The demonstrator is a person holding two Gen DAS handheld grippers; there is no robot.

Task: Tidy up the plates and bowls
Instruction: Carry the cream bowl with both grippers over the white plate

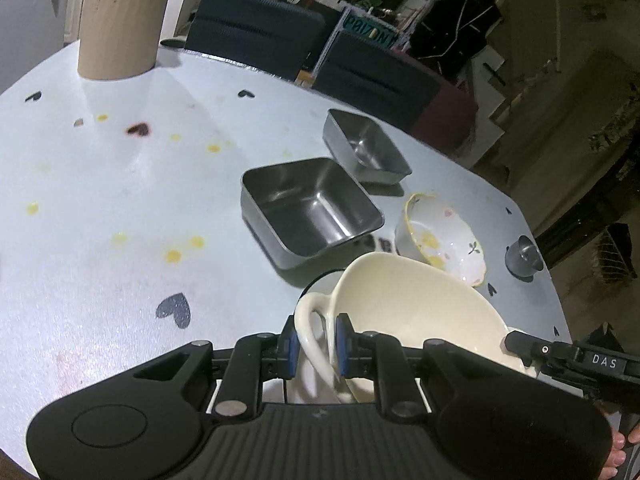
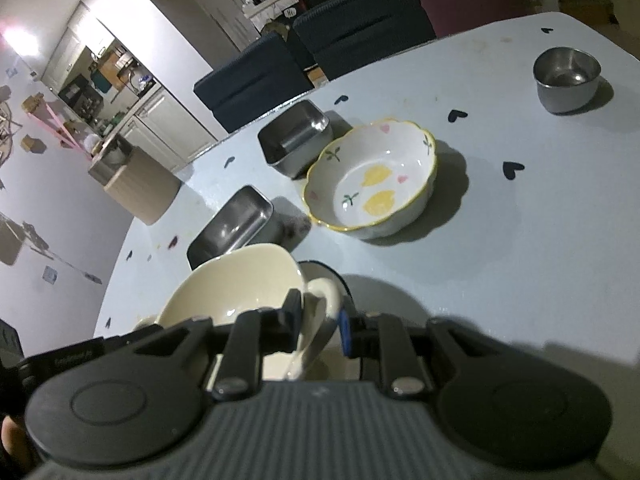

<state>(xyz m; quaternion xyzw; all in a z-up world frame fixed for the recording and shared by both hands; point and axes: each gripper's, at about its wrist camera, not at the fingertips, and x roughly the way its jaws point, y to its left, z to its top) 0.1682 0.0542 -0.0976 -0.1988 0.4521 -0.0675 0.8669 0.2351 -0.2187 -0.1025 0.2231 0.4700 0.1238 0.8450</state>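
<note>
Two tools gripped one cream bowl (image 1: 416,312) by its two loop handles: the left tool (image 1: 316,344) was nearly closed, its blue pads clamped on one handle, and the right tool (image 2: 320,326) pinched the other handle the same way. The bowl hung tilted just above the table (image 1: 100,240), over a dark round thing I could not make out.

On the table stood two square steel containers, a larger one (image 1: 310,208) and a smaller one (image 1: 366,146) behind it, one scalloped floral bowl (image 1: 440,240) just beside the larger container, and one small steel cup (image 2: 566,80) well apart.

The left view alone showed a tan ribbed holder's (image 1: 120,32) full front and the yellow spots on the table; only the right view showed the floral bowl's lemon pattern and the cup's inside.
</note>
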